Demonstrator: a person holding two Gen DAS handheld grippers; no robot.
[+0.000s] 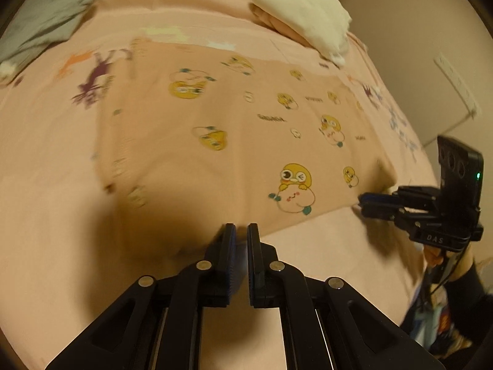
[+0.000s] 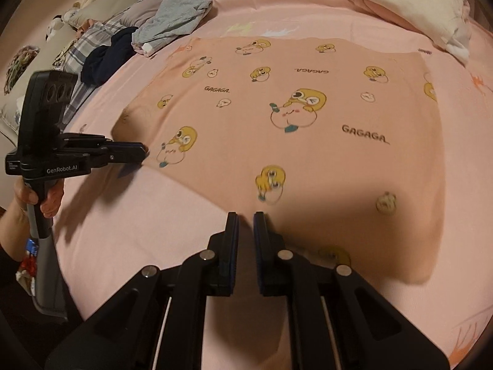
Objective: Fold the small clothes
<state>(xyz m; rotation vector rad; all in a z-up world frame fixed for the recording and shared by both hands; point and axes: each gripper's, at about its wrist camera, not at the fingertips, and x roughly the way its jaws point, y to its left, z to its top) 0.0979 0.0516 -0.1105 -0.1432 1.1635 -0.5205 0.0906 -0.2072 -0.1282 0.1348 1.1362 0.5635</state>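
Observation:
A pink garment printed with yellow cartoon figures and "GAGAGA" lies spread flat on the pink bed sheet. My left gripper sits at the garment's near left corner, its jaws almost together and pinching the hem. My right gripper is at the near right part of the hem. Its jaws stand a little apart, and the cloth edge lies at the tips without being pinched.
A crumpled grey garment lies at the far left, with dark blue cloth and plaid fabric beside it. A folded white and pink stack sits at the far right. A hand holds the left gripper's handle.

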